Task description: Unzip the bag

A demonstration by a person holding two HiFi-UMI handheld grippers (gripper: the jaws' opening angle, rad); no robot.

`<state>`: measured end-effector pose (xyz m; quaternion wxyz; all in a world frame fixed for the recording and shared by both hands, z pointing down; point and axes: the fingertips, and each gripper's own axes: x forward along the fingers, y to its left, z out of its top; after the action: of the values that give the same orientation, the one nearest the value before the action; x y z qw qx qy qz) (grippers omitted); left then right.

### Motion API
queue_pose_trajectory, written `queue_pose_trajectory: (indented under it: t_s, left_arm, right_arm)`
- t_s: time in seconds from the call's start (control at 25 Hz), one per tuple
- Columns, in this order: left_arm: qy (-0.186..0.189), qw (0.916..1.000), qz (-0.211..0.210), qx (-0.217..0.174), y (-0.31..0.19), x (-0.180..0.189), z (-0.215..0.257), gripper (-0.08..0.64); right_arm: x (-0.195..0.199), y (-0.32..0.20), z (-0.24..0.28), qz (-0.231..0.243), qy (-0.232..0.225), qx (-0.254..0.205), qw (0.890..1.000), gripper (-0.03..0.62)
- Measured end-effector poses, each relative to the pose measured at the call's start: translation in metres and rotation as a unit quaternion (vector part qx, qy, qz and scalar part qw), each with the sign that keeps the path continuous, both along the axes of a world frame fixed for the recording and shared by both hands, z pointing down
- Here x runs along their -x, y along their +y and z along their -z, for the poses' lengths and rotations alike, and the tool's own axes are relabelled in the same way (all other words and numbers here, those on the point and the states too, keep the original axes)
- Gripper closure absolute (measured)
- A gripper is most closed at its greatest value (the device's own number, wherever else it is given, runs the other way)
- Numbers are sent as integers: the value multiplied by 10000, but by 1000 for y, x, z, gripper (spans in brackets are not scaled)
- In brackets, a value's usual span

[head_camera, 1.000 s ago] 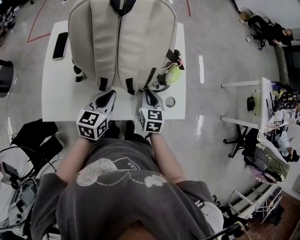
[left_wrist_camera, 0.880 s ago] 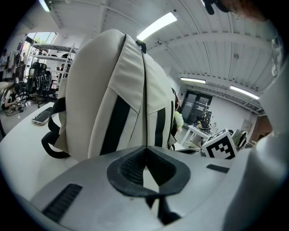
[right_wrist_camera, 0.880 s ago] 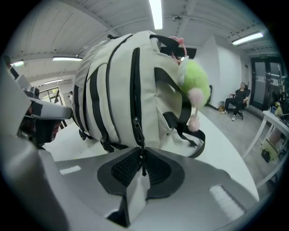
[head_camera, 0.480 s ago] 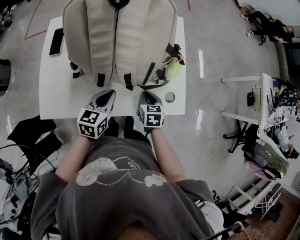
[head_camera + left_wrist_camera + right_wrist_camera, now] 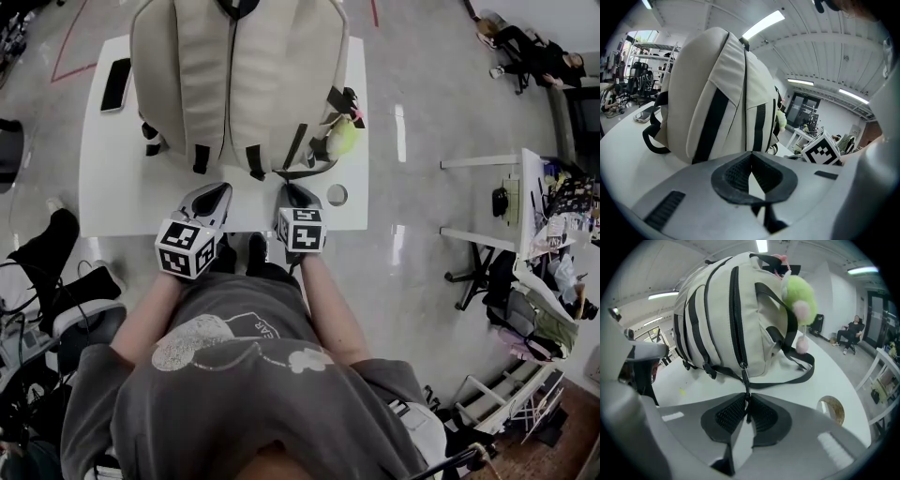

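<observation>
A beige backpack (image 5: 239, 84) with black straps lies on the white table (image 5: 112, 187), its base toward me. In the right gripper view a black zipper (image 5: 736, 315) runs down the backpack (image 5: 717, 319) to a pull tab (image 5: 745, 380). My right gripper (image 5: 746, 399) is shut on that pull tab, just off the bag's base (image 5: 292, 193). My left gripper (image 5: 211, 197) rests beside it at the table's near edge, jaws shut on nothing (image 5: 751, 154), a short way from the backpack (image 5: 717, 103). A green pompom charm (image 5: 799, 298) hangs on the bag's right side.
A black phone (image 5: 114, 84) lies on the table left of the bag. A roll of tape (image 5: 337, 195) sits near the table's right front corner. Another cluttered desk (image 5: 525, 216) stands to the right, and a person (image 5: 525, 52) sits far off.
The right gripper has drawn back very slightly from the bag's base with the pull tab. The left gripper has barely moved. Someone's leg has come into view at the left.
</observation>
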<state>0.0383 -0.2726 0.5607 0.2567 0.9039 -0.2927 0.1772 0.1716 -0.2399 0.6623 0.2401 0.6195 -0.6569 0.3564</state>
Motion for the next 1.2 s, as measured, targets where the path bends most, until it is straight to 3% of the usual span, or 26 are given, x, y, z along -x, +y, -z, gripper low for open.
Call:
queue_pose_trajectory:
  t_s: [0.12,0.32,0.48,0.96,1.2]
  left_arm:
    - [-11,10000,27,-44,2,0,3,554]
    - [-33,9999,119,-111,7,-1,8,554]
    - [-65,9995,232,-207,11,-5,16,554]
    - [-133,9955,872,-345,30,-17,28,554]
    - [-102,9958,863,-273,55,-19,28,554]
  right_arm:
    - [3,2,1,48,-184,57,9998,544]
    - [-3,5,14,237,-36,-133,9996,532]
    - [-8,7,27,265,-165,-279,9991,511]
    - [-21,18,55,859,-415,-763,9925,512]
    - [-29,28,65,679,-319,-1068,9915,550]
